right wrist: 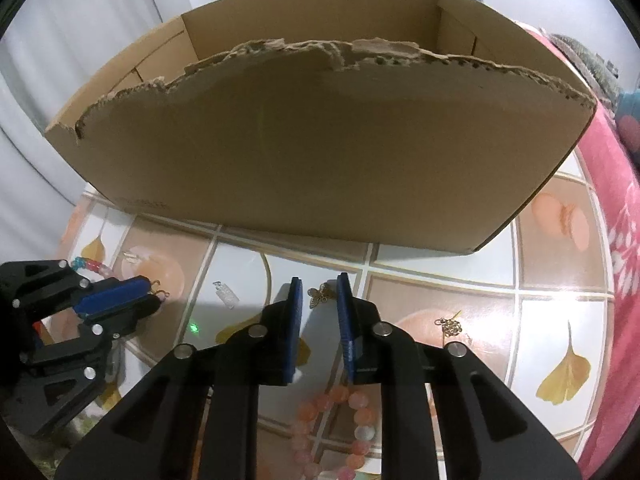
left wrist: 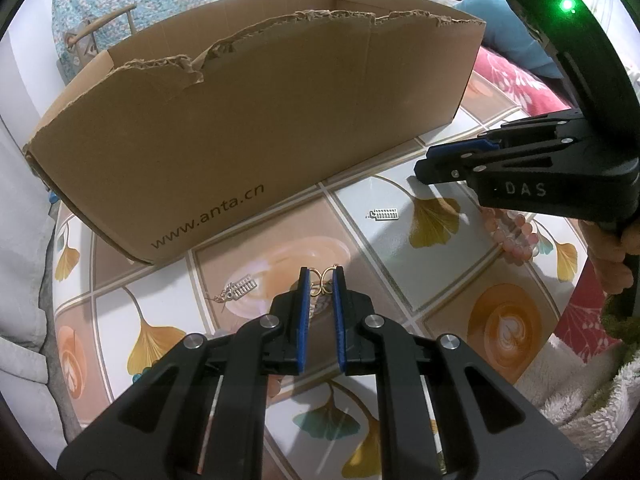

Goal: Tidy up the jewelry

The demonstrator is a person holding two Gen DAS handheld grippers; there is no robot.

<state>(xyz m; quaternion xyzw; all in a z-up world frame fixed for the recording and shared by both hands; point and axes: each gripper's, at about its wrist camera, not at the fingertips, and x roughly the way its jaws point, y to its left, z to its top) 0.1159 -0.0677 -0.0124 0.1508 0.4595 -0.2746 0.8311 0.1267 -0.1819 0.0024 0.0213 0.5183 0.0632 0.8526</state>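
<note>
Cardboard box point(left wrist: 256, 120): torn top edge, inside hidden.
Left gripper point(left wrist: 320, 280): jaws narrow, gripping gold earring point(left wrist: 321, 280), part hidden.
Right gripper point(right wrist: 318, 294): jaws narrow, butterfly charm point(right wrist: 320, 295) between; grip unclear.
Bead bracelet point(right wrist: 340, 424): on worktop point(right wrist: 440, 288), partly covered.

A gold wire-loop earring point(left wrist: 321, 280) is sitting pinched upright between blue pads above the tabletop. Two silver abacus-shaped charms are lying flat on the patterned cloth: one point(left wrist: 239, 289) just left of it, another point(left wrist: 385, 214) farther right. A pink beaded bracelet point(right wrist: 340, 424) is lying looped nearby, a gold butterfly charm point(right wrist: 320, 295) resting beyond it, and a small gold chain piece point(right wrist: 451, 326) lying to its right.
</note>
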